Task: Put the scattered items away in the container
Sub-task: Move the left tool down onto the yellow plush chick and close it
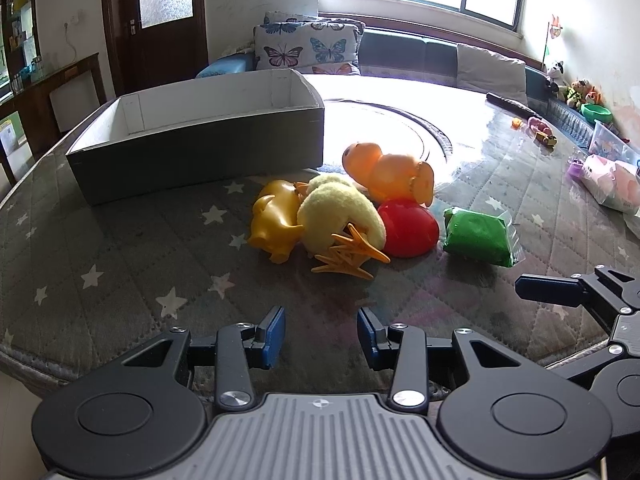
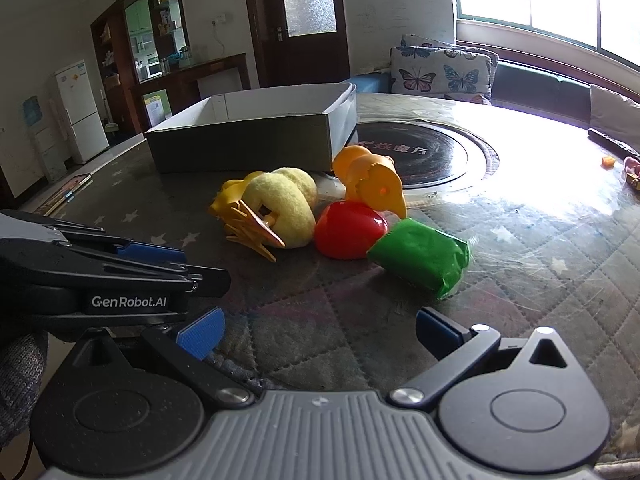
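A round table [image 1: 120,264] with a dark quilted, star-printed cover fills both views. In the left wrist view, an open cardboard box [image 1: 200,140], grey outside and white inside, sits at upper left of centre; nothing shows inside it from this angle. Just right of it, at frame centre, the toys lie in a touching cluster: a yellow plastic pig [image 1: 276,220] on its side, a fluffy yellow plush duck [image 1: 340,212] with orange feet pressed against it, an orange plastic toy [image 1: 388,172] behind, and a red plastic shape [image 1: 408,232] touching the duck's right side. A green wrapped packet [image 1: 480,236] lies just beside the red shape, slightly apart. Far right, other toys and bags sit near the table edge.

The left gripper [image 1: 321,338] sits at bottom centre, its blue-padded fingers moderately apart and holding nothing. The right gripper [image 1: 560,292] juts in at lower right.

In the right wrist view, the right gripper [image 2: 320,334] at the bottom is spread wide and empty, the green packet [image 2: 420,256] nearest ahead of it. The left gripper [image 2: 176,268] enters from the left edge.
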